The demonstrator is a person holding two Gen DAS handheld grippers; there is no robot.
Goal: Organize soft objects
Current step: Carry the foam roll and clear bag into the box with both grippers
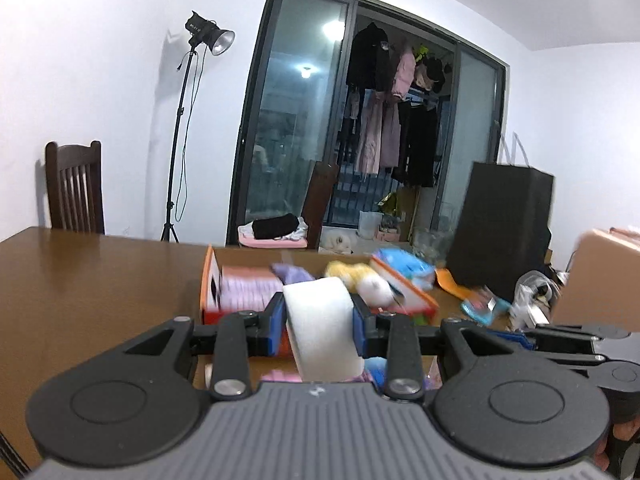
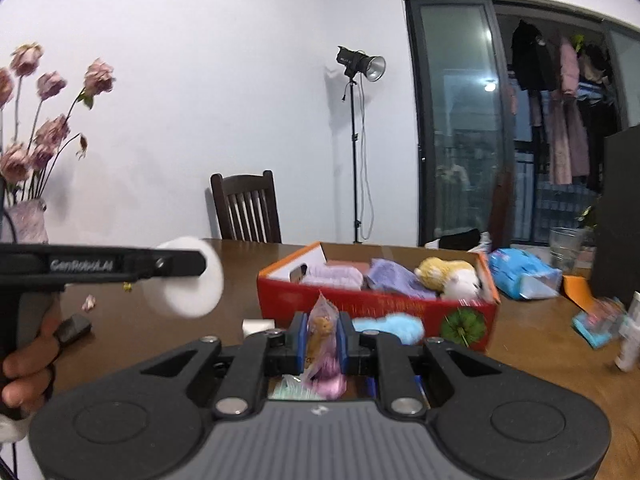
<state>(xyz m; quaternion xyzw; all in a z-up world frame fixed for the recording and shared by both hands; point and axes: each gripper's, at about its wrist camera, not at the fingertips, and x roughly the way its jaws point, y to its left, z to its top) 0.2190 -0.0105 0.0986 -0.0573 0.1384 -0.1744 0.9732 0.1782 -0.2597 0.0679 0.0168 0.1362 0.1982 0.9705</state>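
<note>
My left gripper (image 1: 319, 320) is shut on a white foam disc (image 1: 320, 324), held on edge above the brown table. The right wrist view shows that same disc (image 2: 188, 284) at the tip of the left gripper, a hand under its handle. My right gripper (image 2: 322, 340) is shut on a small clear packet with a pink bottom and an orange figure inside (image 2: 322, 344). A red and orange cardboard box (image 2: 376, 304) stands ahead, holding purple cloths (image 2: 394, 276) and a yellow and white plush toy (image 2: 448, 274). A blue fluffy item (image 2: 390, 326) lies in front of the box.
A blue tissue pack (image 2: 520, 274), a teal packet (image 2: 596, 322) and a glass (image 2: 566, 248) lie right of the box. A tall black bag (image 1: 504, 228) stands at back right. A vase of dried roses (image 2: 24, 220) stands at left. A dark chair (image 2: 246, 210) sits behind the table.
</note>
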